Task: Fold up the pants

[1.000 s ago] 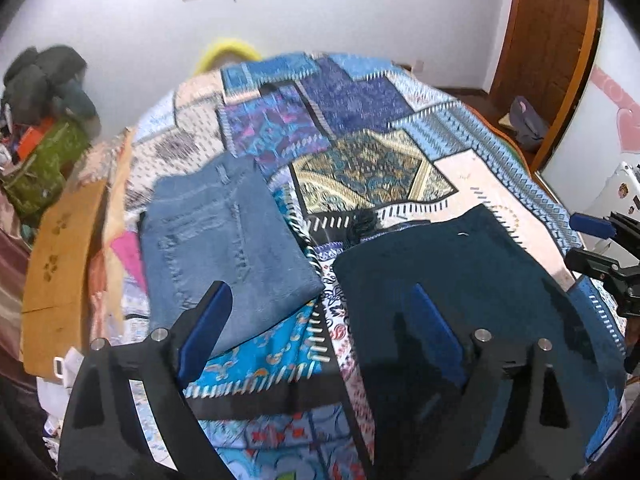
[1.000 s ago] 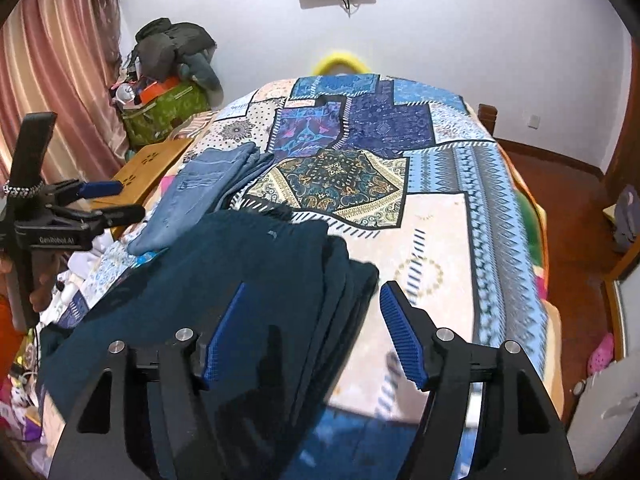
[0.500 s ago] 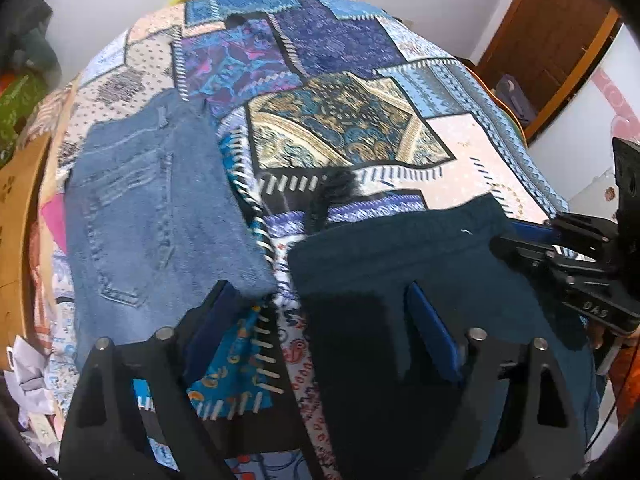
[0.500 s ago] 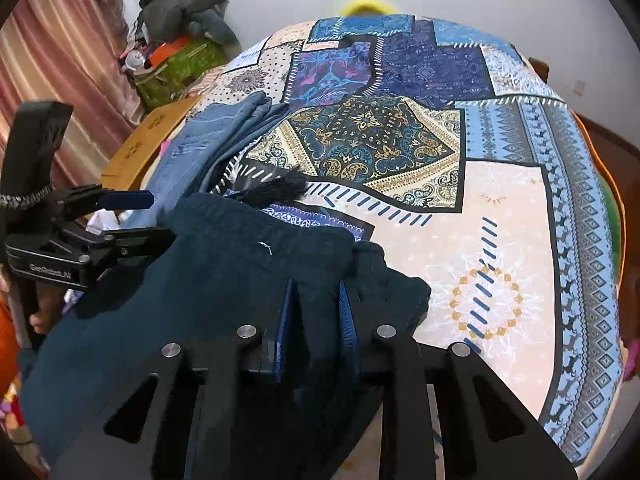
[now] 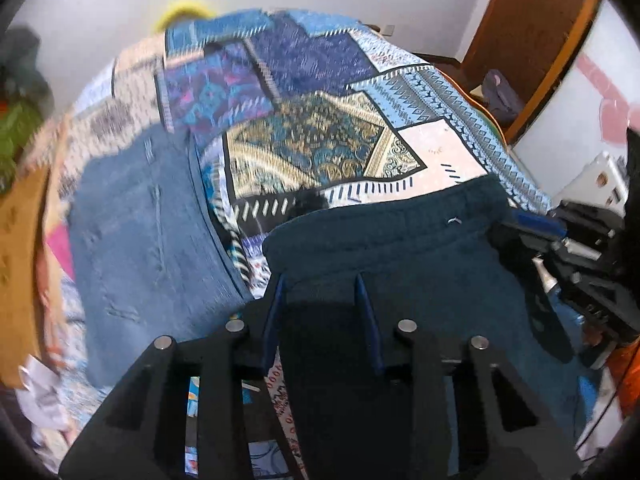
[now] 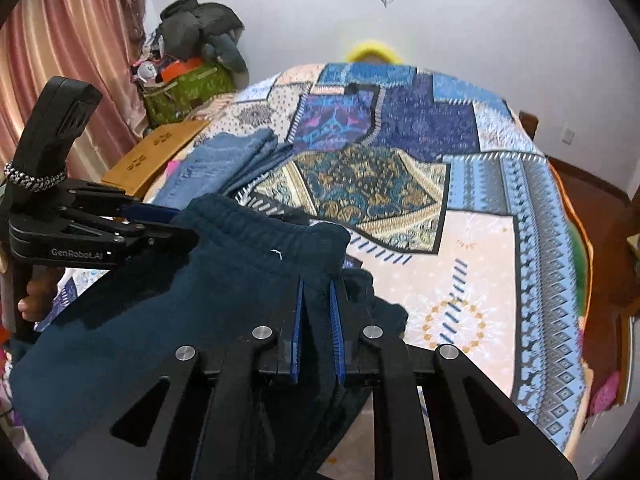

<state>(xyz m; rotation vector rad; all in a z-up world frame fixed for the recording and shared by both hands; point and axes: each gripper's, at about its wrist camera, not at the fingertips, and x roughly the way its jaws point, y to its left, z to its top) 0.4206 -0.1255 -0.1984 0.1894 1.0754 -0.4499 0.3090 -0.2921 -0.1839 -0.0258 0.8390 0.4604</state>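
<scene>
I hold a gripper in each hand over a bed covered by a patchwork bedspread (image 6: pixel 472 264), and both are clamped on the dark teal pants (image 6: pixel 168 312) lying at its near edge. My left gripper (image 5: pixel 320 280) pinches the fabric just below the elastic waistband at one side, while my right gripper (image 6: pixel 318 284) squeezes a thick fold of the same waistband at the other side. Folded blue jeans (image 5: pixel 144 232) lie beside the pants, to their left on the bedspread.
</scene>
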